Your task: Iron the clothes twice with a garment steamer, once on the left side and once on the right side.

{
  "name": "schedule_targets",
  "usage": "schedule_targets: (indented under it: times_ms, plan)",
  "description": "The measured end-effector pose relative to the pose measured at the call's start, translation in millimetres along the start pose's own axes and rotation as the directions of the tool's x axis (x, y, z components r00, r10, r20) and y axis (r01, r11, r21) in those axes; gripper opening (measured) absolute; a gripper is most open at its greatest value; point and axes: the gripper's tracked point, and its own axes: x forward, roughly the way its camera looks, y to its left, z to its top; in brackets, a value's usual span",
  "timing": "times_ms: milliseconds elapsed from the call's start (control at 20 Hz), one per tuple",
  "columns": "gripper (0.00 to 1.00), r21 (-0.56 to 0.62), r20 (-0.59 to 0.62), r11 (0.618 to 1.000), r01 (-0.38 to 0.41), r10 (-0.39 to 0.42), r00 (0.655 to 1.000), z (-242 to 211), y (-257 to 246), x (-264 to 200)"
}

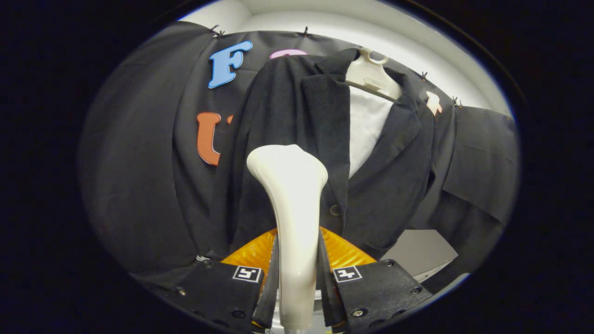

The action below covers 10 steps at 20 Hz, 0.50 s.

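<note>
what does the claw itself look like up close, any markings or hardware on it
The claw has two flat, blocky finger housings side by side, each carrying a small square black-and-white tag near its inner front corner. Round screw heads dot the housings along their edges. Thin flat fingers run forward from the housings. A ribbed, glossy orange part sits just beyond them.

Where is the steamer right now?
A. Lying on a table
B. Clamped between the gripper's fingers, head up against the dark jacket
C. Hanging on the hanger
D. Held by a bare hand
B: both fingers press the steamer handle, its head against the jacket.
</note>
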Motion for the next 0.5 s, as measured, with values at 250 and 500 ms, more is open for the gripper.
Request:
schedule_targets:
  times_ms: [250,500]
  plan:
    - [0.43,-0.025,-0.041,1.0,0.011,-0.012,0.999,-31.9,3.8,4.5]
    - [0.43,-0.028,-0.098,1.0,0.004,-0.007,0.995,-66.0,9.4,9.0]
